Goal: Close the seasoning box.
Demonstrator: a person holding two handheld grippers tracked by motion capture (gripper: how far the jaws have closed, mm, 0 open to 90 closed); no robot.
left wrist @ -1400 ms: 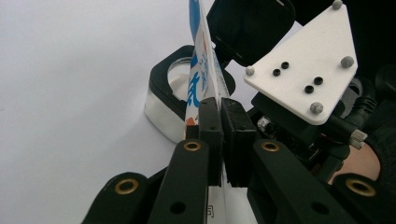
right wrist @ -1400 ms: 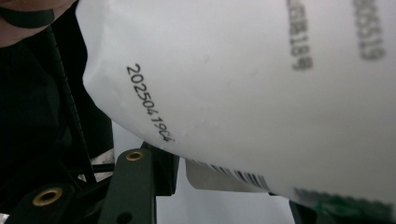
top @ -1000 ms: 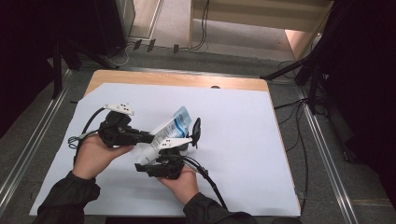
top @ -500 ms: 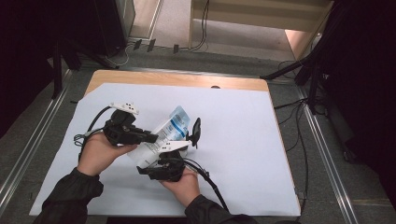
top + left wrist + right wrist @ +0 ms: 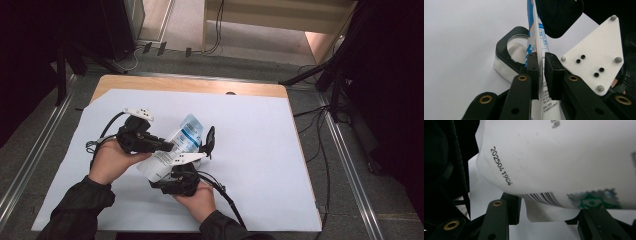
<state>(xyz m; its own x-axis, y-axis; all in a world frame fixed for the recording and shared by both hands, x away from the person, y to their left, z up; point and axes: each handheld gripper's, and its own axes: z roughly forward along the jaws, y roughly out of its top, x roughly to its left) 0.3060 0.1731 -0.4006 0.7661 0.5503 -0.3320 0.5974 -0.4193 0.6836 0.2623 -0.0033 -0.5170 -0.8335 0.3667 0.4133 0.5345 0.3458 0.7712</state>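
A white and blue pouch [image 5: 186, 134] is held tilted above the white-covered table [image 5: 260, 150], between the two hands. My left gripper [image 5: 169, 146] comes in from the left and is shut on the pouch's thin edge [image 5: 534, 37]; the jaws [image 5: 541, 63] pinch it flat. My right gripper [image 5: 192, 146] reaches up from below with its jaws wide apart. One black finger [image 5: 210, 139] stands to the pouch's right. In the right gripper view the pouch's printed bottom [image 5: 561, 157], with date code and barcode, lies across the open gripper [image 5: 549, 212].
A wooden table edge [image 5: 200, 86] shows beyond the white sheet. Metal rails run along the left [image 5: 30, 165] and right [image 5: 345, 165] sides. Cables trail from both grippers, and more lie on the floor behind. The right gripper's white three-cornered plate [image 5: 596, 52] sits close to my left jaws.
My left gripper has shifted a little to the right, closer to the right gripper. The pouch and the right hand have hardly moved.
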